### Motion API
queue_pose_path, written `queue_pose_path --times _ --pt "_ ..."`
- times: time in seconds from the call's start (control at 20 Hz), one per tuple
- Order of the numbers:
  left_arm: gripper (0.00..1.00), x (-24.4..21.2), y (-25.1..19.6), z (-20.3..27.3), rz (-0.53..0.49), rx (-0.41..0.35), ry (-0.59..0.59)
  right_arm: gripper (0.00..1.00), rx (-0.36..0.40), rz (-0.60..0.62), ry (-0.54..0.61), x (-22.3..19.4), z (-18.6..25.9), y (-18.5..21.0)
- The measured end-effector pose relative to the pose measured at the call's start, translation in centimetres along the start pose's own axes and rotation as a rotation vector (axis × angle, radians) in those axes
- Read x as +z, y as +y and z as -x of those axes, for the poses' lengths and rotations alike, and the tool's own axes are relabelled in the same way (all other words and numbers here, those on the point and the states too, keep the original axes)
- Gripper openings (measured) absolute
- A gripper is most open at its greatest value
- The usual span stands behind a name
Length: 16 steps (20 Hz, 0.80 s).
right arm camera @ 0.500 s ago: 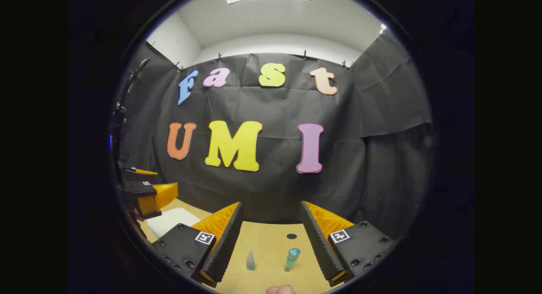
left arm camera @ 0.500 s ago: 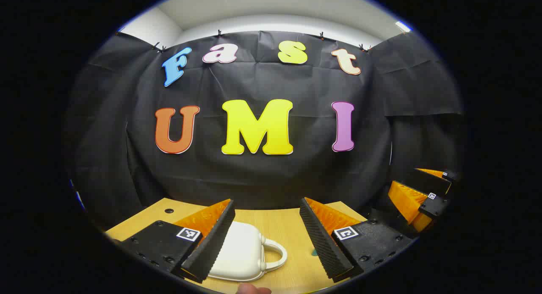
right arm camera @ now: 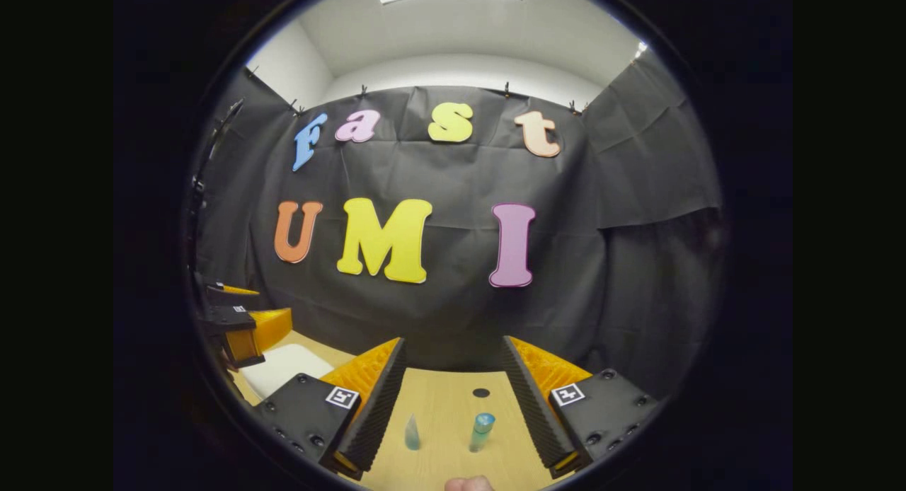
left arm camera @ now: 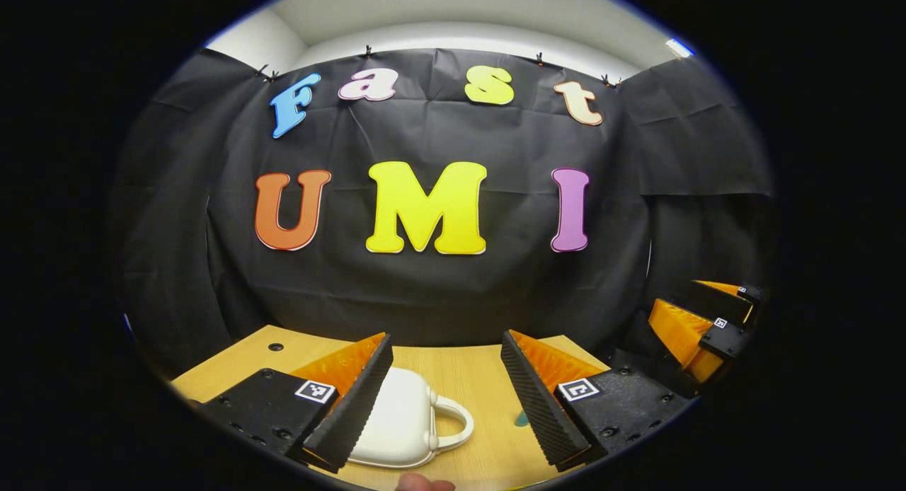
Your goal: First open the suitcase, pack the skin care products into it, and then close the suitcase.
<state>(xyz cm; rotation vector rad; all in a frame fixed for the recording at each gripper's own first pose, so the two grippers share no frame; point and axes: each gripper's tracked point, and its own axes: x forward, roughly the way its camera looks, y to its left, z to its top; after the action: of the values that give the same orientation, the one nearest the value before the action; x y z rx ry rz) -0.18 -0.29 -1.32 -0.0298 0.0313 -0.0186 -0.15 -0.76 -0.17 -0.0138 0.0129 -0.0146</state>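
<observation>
A small white suitcase [left arm camera: 396, 427] with a loop handle lies shut on the wooden table, below and between the fingers of my left gripper [left arm camera: 447, 364], which hangs open above it. In the right gripper view the suitcase [right arm camera: 283, 367] shows at the left, under the left gripper [right arm camera: 244, 321]. My right gripper [right arm camera: 453, 367] is open above two skin care items: a small clear cone-shaped bottle [right arm camera: 411, 432] and a blue-capped tube [right arm camera: 480, 431], both standing upright. The right gripper [left arm camera: 697, 325] appears at the right edge of the left gripper view, and a bit of teal product [left arm camera: 522, 419] peeks out beside the left gripper's right finger.
The wooden table [right arm camera: 446, 406] has a dark round hole [right arm camera: 481, 393] behind the products and another hole [left arm camera: 275, 347] at its far left. Black cloth closes the booth behind the table. A fingertip [right arm camera: 467, 484] of the holding hand shows at the bottom edge.
Both views have shifted slightly: the table's objects sit a little higher in frame, so both grippers have tipped or moved down a touch. Both stay open.
</observation>
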Motion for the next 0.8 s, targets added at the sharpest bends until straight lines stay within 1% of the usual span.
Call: queue_pose_path --times 0.25,0.45,0.6,0.65,0.7,0.8 --pt "0.98 -0.8 -0.3 -0.1 -0.017 -0.003 0.022 0.8 0.017 0.009 0.019 -0.5 0.0 -0.1" --pt "0.98 -2.1 -0.8 -0.3 -0.051 -0.018 0.045 0.8 0.004 0.015 0.036 -1.3 -0.2 -1.4" --pt "0.98 -3.7 -1.1 -0.6 -0.106 -0.024 0.067 0.8 -0.007 0.024 0.058 -2.1 -0.2 -2.6" --pt "0.98 -4.7 -1.2 -0.7 -0.126 -0.033 0.083 0.77 -0.011 0.025 0.066 -2.4 -0.2 -3.0" --pt "0.98 -5.7 -1.5 -0.8 -0.157 -0.042 0.1 0.8 -0.015 0.026 0.075 -2.8 -0.1 -3.3" --pt "0.98 -8.0 -2.3 -1.1 -0.242 -0.075 0.151 0.8 -0.027 0.03 0.097 -3.8 0.0 -4.1"
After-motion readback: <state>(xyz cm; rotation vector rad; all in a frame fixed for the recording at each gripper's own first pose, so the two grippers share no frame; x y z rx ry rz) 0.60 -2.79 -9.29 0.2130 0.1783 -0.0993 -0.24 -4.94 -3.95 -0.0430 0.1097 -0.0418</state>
